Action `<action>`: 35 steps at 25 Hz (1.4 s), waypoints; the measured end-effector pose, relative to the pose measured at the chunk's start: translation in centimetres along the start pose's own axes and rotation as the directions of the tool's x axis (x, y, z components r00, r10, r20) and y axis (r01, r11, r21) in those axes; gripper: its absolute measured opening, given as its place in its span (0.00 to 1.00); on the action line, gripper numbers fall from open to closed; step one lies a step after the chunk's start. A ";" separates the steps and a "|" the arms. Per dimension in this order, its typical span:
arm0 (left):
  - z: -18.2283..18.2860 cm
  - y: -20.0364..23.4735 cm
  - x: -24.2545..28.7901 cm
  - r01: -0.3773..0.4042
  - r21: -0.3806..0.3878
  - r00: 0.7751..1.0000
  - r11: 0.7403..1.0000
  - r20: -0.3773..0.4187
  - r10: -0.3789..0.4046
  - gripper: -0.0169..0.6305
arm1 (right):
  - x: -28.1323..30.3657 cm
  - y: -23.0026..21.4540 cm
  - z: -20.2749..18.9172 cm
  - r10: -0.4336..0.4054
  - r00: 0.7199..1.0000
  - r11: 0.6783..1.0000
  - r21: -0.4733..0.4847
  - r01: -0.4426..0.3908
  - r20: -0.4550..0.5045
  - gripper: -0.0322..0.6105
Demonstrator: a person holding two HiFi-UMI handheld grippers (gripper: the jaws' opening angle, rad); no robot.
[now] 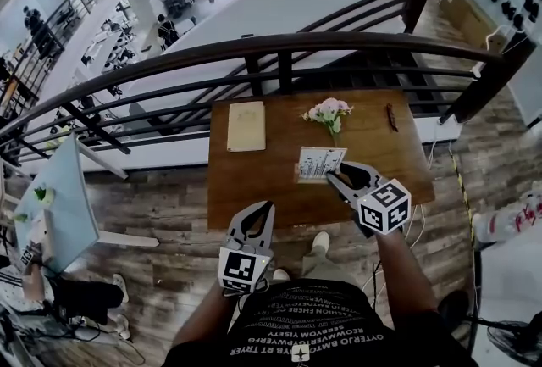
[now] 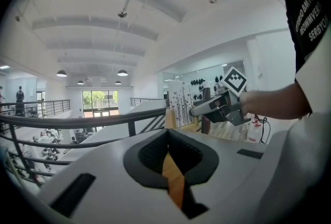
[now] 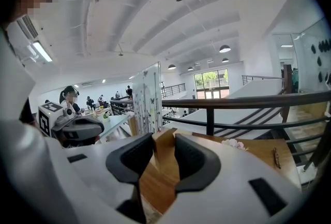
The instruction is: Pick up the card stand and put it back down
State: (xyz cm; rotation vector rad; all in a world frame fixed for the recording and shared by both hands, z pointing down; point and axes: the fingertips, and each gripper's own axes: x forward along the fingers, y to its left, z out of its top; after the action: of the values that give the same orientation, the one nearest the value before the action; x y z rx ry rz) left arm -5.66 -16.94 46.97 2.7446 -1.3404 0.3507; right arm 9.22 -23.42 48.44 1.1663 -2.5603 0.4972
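Note:
The card stand (image 1: 320,164) is a white card printed with dark butterflies, set upright in a small wooden base. My right gripper (image 1: 332,175) is shut on that base and holds it just above the wooden table (image 1: 254,187). In the right gripper view the wooden base (image 3: 164,148) sits between the dark pads (image 3: 194,158) and the card (image 3: 147,99) rises to the left. My left gripper (image 1: 254,219) hovers at the table's near edge, jaws together and empty. The left gripper view shows its tips (image 2: 168,137) meeting, with the right gripper (image 2: 217,106) and the card (image 2: 181,104) beyond.
A beige book (image 1: 246,125) lies at the table's far left. A small bunch of pink and white flowers (image 1: 329,111) lies behind the stand, and a thin dark object (image 1: 391,117) lies far right. A dark railing (image 1: 279,47) runs behind the table.

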 end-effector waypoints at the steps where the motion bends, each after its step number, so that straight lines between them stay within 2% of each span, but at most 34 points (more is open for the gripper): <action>1: 0.0 0.0 0.0 0.000 -0.003 1.000 1.000 0.001 0.000 0.06 | -0.1 0.1 0.3 0.001 1.000 1.000 -0.002 -0.001 0.004 0.27; 16: -0.5 -0.1 -0.4 0.016 0.010 1.000 1.000 -0.011 -0.016 0.06 | -1.7 0.0 4.1 -0.019 0.997 0.999 -0.037 0.022 0.070 0.27; 35: -2.0 0.2 1.5 0.000 -0.022 0.998 1.000 -0.062 -0.001 0.06 | 0.7 -3.8 1.3 -0.034 0.997 0.999 0.006 0.034 0.075 0.27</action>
State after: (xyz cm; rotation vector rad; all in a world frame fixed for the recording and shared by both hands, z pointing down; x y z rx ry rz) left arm -5.25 -17.90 49.25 2.6928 -1.3211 0.4155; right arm 11.51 -26.73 48.25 1.2507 -2.5991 0.4596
